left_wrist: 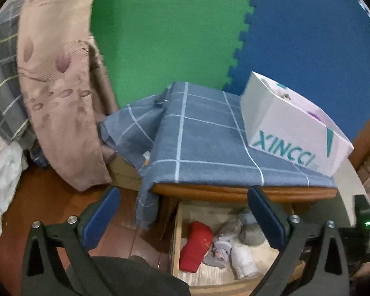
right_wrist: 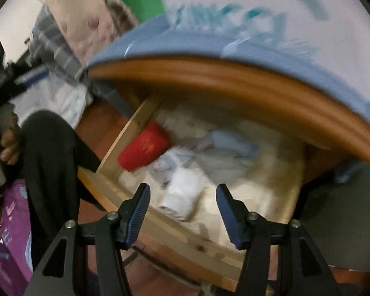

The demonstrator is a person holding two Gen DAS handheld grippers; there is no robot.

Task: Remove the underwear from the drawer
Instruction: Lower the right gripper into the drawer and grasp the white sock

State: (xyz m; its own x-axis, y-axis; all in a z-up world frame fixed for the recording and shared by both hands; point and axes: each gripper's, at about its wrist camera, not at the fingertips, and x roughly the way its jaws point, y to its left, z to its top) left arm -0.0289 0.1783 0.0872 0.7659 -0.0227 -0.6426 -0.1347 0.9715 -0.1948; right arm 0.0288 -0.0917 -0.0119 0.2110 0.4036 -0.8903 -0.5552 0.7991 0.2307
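Though the drawer [right_wrist: 125, 133] stood open, no underwear [right_wrist: 182, 192] was out: the white roll lay inside, just ahead of the half-open, empty right tongs [right_wrist: 183, 197]; the left tongs [left_wrist: 182, 212] gaped wide, empty.

Both wrist views look down into shared open drawer [left_wrist: 176, 234]; right nearer, blurred.

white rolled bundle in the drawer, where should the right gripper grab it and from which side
Grip the white rolled bundle across its middle, coming from above. It lies on its side near the open drawer's front rail, with the red roll apart, and the right gripper, jaws open, seems wide enough to straddle it.
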